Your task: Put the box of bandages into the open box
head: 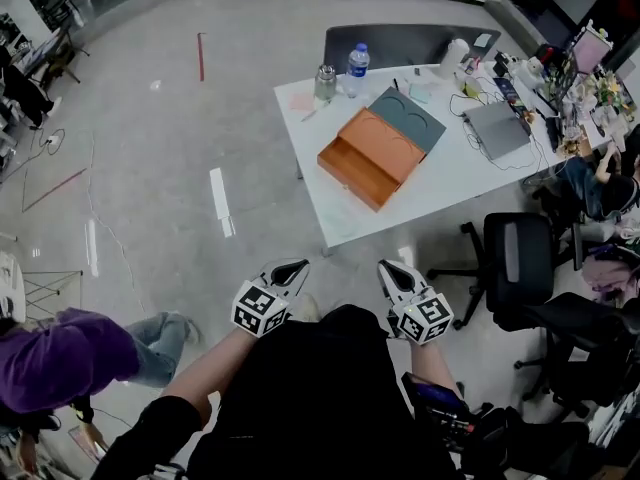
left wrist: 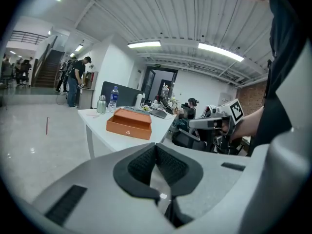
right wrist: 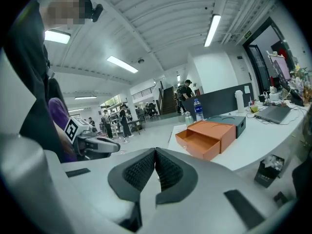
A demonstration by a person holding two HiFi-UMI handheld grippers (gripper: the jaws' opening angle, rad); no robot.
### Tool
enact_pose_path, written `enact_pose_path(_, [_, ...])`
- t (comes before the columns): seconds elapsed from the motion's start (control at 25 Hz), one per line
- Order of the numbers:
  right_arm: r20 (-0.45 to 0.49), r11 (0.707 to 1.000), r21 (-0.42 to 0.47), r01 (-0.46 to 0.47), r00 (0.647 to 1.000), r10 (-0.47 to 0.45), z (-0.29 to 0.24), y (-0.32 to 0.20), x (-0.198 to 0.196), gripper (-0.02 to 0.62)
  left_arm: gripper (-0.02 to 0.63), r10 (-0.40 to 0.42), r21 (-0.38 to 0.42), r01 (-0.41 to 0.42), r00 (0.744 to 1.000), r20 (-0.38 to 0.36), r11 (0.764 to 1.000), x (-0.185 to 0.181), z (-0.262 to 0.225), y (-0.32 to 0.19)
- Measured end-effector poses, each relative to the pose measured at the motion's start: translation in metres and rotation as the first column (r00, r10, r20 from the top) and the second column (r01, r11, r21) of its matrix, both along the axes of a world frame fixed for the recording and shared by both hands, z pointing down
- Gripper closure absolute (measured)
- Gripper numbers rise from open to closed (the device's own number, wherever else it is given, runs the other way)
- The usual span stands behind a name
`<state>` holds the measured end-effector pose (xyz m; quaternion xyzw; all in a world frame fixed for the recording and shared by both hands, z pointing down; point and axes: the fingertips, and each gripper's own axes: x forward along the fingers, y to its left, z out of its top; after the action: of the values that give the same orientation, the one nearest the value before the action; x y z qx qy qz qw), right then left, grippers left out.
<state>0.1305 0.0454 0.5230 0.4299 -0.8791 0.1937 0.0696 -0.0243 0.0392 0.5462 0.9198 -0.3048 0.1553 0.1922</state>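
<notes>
An orange box (head: 372, 156) with its drawer pulled open lies on the white table (head: 440, 183); it also shows as the orange box (left wrist: 129, 123) and the orange box (right wrist: 207, 138) in the gripper views. A dark teal box (head: 408, 118) lies against its far side. I cannot make out a box of bandages. My left gripper (head: 292, 268) and right gripper (head: 392, 268) are held close to my body, well short of the table. Both are shut with nothing between the jaws, as the left gripper (left wrist: 156, 147) and right gripper (right wrist: 156, 152) show in their own views.
A water bottle (head: 357, 65) and a metal flask (head: 325, 83) stand at the table's far end, a laptop (head: 497, 128) and clutter to the right. Black office chairs (head: 515, 258) stand at the right. A person in purple (head: 60, 358) crouches at the lower left.
</notes>
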Motion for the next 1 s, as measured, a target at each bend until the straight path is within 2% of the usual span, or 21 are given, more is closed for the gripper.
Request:
enact_pose_path(0.2, [-0.024, 0.999, -0.044, 0.027, 0.999, -0.028, 0.017, -0.018, -0.012, 0.569, 0.597, -0.035, -0.029, 0.035, 0.999, 0.007, 0.999, -0.010, 0.010, -0.004])
enact_pose_path(0.44, [-0.074, 0.994, -0.102, 0.035, 0.996, -0.042, 0.035, -0.057, -0.017, 0.569, 0.597, -0.114, -0.043, 0.115, 0.993, 0.023, 0.992, -0.025, 0.014, -0.027])
enact_pose_path(0.68, [-0.124, 0.984, -0.137, 0.117, 0.983, -0.134, 0.050, -0.092, -0.027, 0.569, 0.597, -0.177, -0.032, 0.178, 0.984, 0.031, 0.984, -0.024, 0.009, -0.057])
enact_pose_path(0.8, [-0.151, 0.966, -0.179, 0.185, 0.966, -0.212, 0.066, -0.099, -0.037, 0.569, 0.597, -0.188, -0.039, 0.189, 0.981, 0.041, 0.981, -0.016, 0.010, -0.069])
enact_pose_path(1.0, [-0.169, 0.939, -0.240, 0.247, 0.942, -0.291, 0.089, -0.107, -0.050, 0.569, 0.597, -0.201, -0.047, 0.204, 0.977, 0.074, 0.978, -0.005, 0.011, -0.087])
